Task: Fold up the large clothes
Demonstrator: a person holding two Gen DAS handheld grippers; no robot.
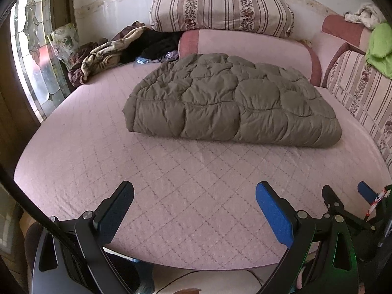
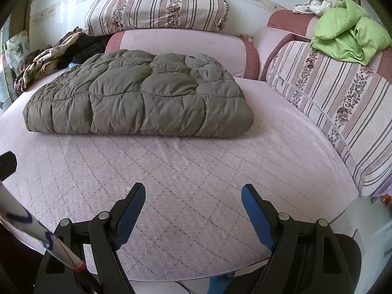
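An olive-green quilted puffer garment (image 1: 227, 100) (image 2: 144, 98) lies folded into a thick bundle on the pink quilted bed (image 1: 171, 183) (image 2: 196, 171), toward the far side. My left gripper (image 1: 194, 196) hovers open over the near part of the bed, well short of the bundle, nothing between its fingers. My right gripper (image 2: 193, 197) is also open and empty, over the near edge of the bed. The right gripper's blue-padded fingers (image 1: 365, 192) show at the right edge of the left wrist view.
Striped floral pillows (image 1: 220, 7) (image 2: 343, 98) and a pink bolster (image 1: 250, 46) line the back and right sides. A heap of brown and black clothes (image 1: 117, 49) sits at the back left by a window. A bright green garment (image 2: 350, 36) lies on the right cushions.
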